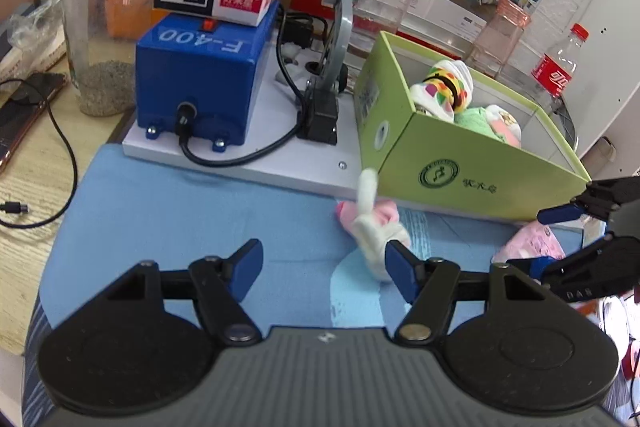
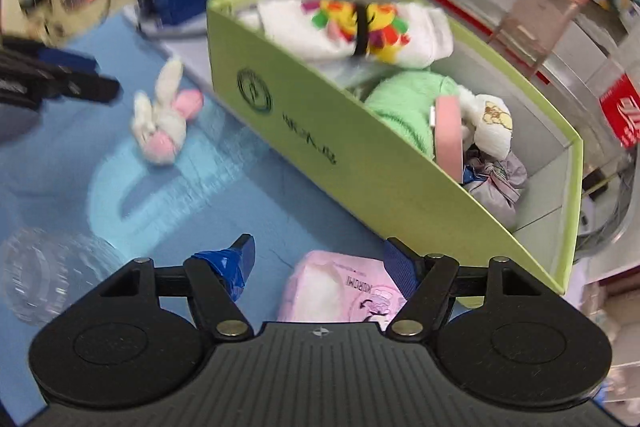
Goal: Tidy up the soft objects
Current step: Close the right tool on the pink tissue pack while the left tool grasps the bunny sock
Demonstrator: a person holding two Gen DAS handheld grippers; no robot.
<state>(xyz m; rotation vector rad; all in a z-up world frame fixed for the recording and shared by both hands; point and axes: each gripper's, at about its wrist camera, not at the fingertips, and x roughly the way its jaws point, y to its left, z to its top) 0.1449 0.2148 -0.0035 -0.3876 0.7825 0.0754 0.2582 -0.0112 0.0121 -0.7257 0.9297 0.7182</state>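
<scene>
My left tool (image 1: pixel 324 269) is open, its right finger touching the plush rabbit (image 1: pixel 374 227) lying on the blue surface (image 1: pixel 180 195), ears toward the green box (image 1: pixel 472 171). My right tool (image 2: pixel 320 267) is open over a pink packet (image 2: pixel 340 291) beside that box's wall.

Our left gripper (image 1: pixel 323 274) and right gripper (image 2: pixel 320 269) share black linkage arms, silver pivot screws, ribbed grey bodies and blue finger pads; blue tape (image 2: pixel 224 263) wraps one right finger.
</scene>
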